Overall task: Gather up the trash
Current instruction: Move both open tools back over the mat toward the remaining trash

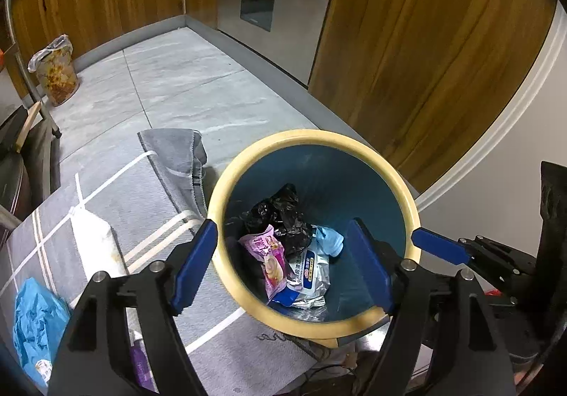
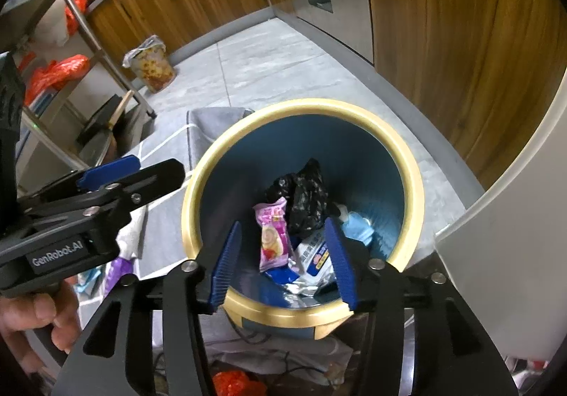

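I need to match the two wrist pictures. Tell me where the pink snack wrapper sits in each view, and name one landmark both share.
Left wrist view: the pink snack wrapper lies low in the blue bin, left of centre, beside the black bag.
Right wrist view: the pink snack wrapper lies in the bin, left of the black bag.
Shared landmark: the bin's cream rim.

Both black two-finger tools with blue pads, the left tool and the right tool, point steeply downward with jaws apart and empty, a bare hand gripping the left one's handle.
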Demonstrator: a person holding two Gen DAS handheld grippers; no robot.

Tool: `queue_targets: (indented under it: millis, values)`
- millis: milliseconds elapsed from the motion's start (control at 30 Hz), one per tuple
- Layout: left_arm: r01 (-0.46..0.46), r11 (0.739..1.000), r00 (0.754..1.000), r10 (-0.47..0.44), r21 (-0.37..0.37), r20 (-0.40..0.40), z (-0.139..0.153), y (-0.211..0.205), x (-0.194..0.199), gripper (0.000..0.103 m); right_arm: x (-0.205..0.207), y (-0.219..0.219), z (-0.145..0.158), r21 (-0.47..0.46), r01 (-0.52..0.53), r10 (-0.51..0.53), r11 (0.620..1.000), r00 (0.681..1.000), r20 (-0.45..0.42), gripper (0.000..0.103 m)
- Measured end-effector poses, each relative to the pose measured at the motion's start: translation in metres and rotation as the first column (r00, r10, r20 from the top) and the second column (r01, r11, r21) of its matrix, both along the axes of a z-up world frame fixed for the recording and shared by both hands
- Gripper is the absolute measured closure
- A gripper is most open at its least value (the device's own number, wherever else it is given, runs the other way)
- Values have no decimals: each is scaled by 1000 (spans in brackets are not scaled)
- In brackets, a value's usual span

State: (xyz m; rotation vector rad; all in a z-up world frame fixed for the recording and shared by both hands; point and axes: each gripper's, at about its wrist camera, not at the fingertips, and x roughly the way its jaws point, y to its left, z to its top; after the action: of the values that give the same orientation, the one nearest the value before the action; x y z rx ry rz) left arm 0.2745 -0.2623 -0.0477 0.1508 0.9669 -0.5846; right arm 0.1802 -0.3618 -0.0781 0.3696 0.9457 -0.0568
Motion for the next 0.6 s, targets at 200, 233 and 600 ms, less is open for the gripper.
queue_targets:
  millis: [200, 233, 600]
  values:
    - [-20, 1000, 1000, 20, -13, 8, 7, 14, 2, 19, -2, -4, 3, 1, 15, -15, 1000, 1000, 11, 40]
    - [-24, 1000, 1000, 24, -13, 10, 8, 18, 2, 17, -2, -5, 3, 1, 19, -19, 1000, 1000, 13, 38]
    - [-107, 994, 994, 108, -37, 21, 24, 80, 3, 11, 0, 6, 11, 44, 3, -5, 999, 999, 41, 32]
